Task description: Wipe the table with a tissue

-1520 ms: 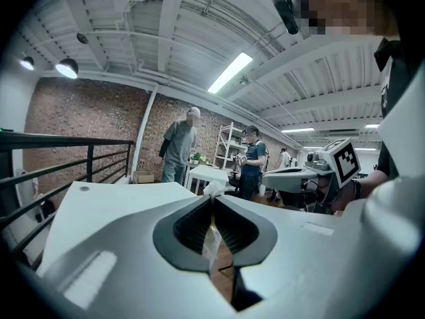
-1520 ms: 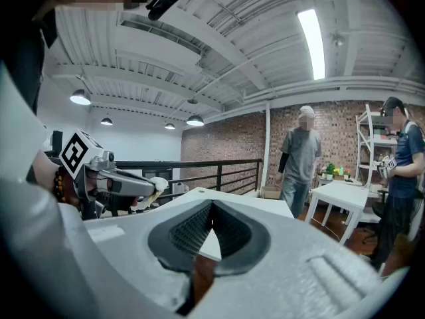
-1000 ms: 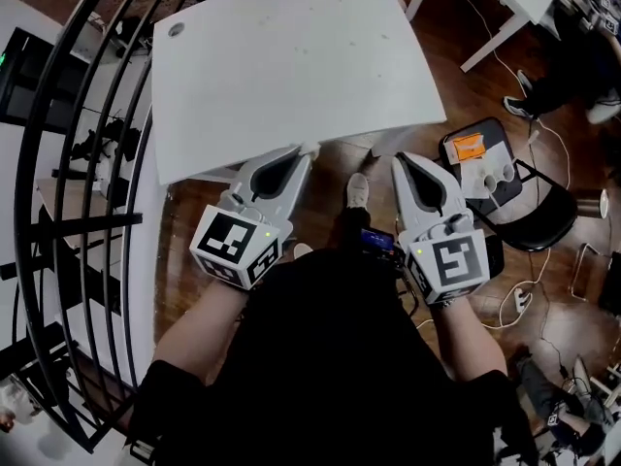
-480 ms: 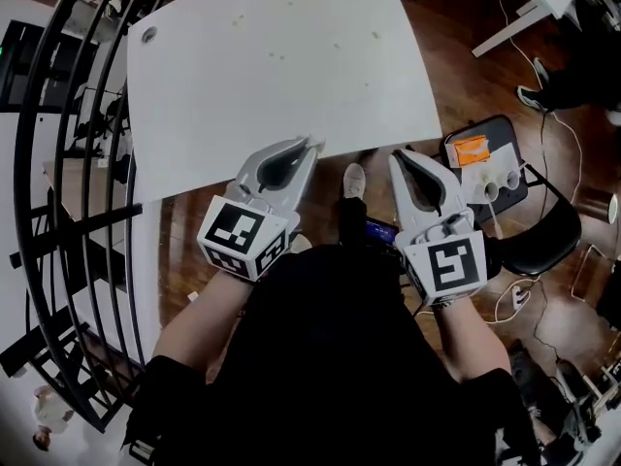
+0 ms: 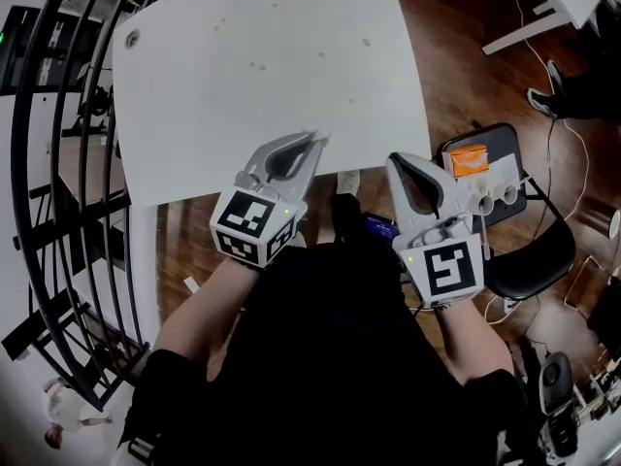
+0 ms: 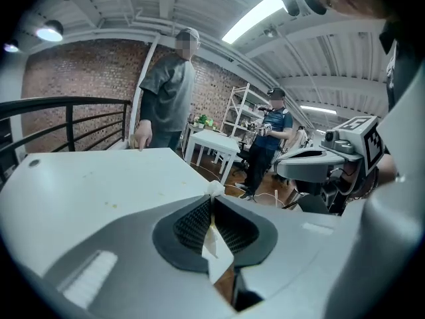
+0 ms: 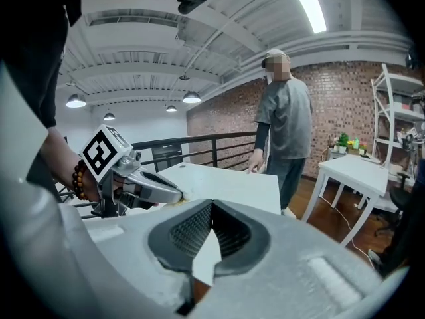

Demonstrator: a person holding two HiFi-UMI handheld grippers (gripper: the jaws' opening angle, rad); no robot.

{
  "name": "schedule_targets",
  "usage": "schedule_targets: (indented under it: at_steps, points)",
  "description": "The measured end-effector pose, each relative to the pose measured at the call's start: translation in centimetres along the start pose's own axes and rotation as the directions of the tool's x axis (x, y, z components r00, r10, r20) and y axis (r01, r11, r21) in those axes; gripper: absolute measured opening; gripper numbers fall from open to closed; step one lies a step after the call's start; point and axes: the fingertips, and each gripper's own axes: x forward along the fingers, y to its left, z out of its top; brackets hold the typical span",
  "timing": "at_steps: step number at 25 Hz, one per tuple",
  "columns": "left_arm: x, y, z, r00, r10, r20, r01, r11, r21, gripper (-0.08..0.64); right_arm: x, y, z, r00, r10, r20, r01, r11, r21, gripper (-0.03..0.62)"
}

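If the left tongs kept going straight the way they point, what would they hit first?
Probably the white table: the left tongs, shut on the tissue, aim across its top, tissue leading. How high above it they ride is unclear.

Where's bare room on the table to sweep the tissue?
Nearly the whole white table is bare, from the left claw and its tissue at the near edge to the grey grommet in the far left corner. Only crumbs dot it. Crowded spot: a bystander's hand at the far edge.
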Motion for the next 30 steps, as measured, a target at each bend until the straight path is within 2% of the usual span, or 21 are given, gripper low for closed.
schedule_targets:
  at_steps: [6, 16, 30]
  points:
    - [3.5, 0.7, 0.0, 0.999, 0.024, -0.049, -0.025, 1.000, -0.011, 0.032, 1.4, -2.8, -0.2, 0.999, 0.036, -0.018, -0.036, 0.999, 0.010, -0.008]
    - [5.8, 1.4, -1.3, 0.993, 0.050, -0.103, -0.052, 0.998, -0.017, 0.032, 2.6, -4.2, -0.9, 0.997, 0.074, -0.030, -0.073, 0.997, 0.019, -0.008]
    - [10.0, 1.7, -3.5, 0.987, -0.008, -0.163, 0.006, 1.000, -0.010, 0.032, 3.6, -5.8, -2.6, 0.998, 0.030, -0.055, -0.028, 0.999, 0.032, -0.008]
